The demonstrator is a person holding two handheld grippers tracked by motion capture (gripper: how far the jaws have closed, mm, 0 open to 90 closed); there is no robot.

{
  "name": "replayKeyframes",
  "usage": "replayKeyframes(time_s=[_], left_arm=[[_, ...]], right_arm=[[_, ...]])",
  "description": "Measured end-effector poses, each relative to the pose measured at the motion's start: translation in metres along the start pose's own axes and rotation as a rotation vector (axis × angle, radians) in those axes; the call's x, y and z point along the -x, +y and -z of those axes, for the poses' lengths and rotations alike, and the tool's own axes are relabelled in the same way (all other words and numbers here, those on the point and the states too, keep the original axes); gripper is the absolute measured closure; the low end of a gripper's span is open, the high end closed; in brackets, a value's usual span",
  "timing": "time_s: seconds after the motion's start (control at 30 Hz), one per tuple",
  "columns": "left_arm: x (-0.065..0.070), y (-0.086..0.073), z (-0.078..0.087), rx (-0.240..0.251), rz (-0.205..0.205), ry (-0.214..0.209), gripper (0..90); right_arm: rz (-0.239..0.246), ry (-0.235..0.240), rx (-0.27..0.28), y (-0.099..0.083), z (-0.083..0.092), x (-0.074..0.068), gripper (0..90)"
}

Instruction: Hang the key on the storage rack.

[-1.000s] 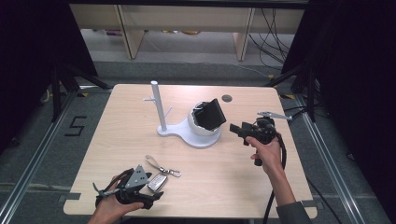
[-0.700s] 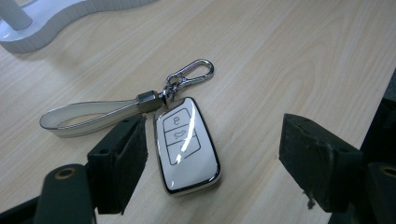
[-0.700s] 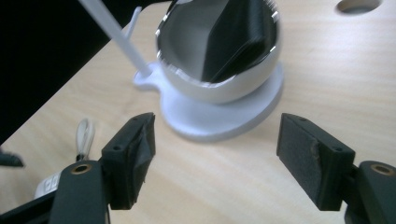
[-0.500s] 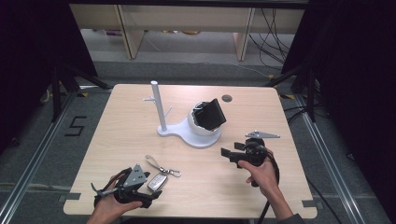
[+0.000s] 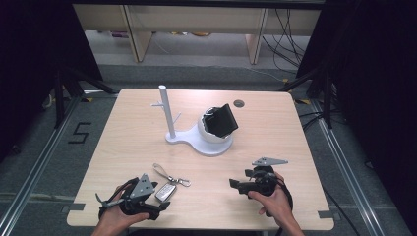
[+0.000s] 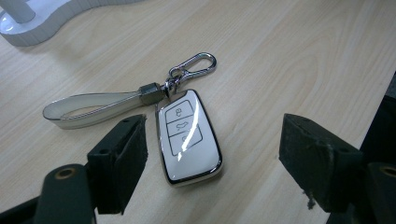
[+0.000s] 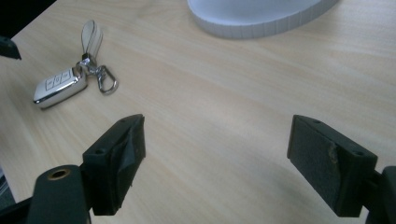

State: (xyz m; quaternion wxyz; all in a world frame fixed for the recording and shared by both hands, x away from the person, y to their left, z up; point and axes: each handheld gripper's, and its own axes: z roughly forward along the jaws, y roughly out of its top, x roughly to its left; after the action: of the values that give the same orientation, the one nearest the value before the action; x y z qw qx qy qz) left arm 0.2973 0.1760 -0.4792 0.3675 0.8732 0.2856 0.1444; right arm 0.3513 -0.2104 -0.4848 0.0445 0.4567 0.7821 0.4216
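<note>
left claw (image 5: 160,206) at 7 o'clock on the tabletop (image 5: 275,128), jaws spread wide, white car key fob (image 6: 188,136) lying between them, pads not pressing on it. fob flat on the wood, buttons up, joined by a metal clasp (image 6: 194,66) to a white loop strap (image 6: 93,106) trailing toward 11 o'clock of the fob in the high view. right claw (image 5: 235,184) at 5 o'clock, jaws just been opening, now wide, nothing between them but bare wood; fob seen well apart at its 10 o'clock in the right gripper view.

judged early: fob not yet gripped, not yet lifted. white stand (image 5: 196,140) at centre with upright post (image 5: 166,110) and short pegs, none bearing anything; black wallet-like item (image 5: 222,120) already seated in the stand's cup. likely remaining: closing on the fob or strap, carrying it to the stand.

surface: pale wood-grain tabletop, round cable port (image 5: 239,103) toward 1 o'clock. surroundings: dark curtains either side, grey floor, wooden shelving (image 5: 196,22) and loose cables at 12 o'clock.
</note>
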Motion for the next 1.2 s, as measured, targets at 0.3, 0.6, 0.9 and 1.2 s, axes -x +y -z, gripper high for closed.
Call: replayKeyframes(time_s=[0.3,0.6,0.9,1.2], left_arm=[[-0.002,-0.001,-0.003,0.003,0.009,0.019,23.4],[-0.01,0.013,-0.007,0.001,-0.01,0.028,23.5],[-0.02,0.049,-0.033,-0.11,-0.111,0.011,32.1],[-0.022,0.073,-0.059,-0.303,-0.245,-0.06,40.8]], right_arm=[[0.02,-0.004,-0.032,-0.015,0.006,-0.007,20.7],[0.049,0.008,-0.056,-0.022,0.007,-0.021,21.8],[0.068,0.014,-0.062,-0.019,0.003,-0.02,22.6],[0.077,0.03,-0.065,-0.017,0.001,-0.02,23.1]])
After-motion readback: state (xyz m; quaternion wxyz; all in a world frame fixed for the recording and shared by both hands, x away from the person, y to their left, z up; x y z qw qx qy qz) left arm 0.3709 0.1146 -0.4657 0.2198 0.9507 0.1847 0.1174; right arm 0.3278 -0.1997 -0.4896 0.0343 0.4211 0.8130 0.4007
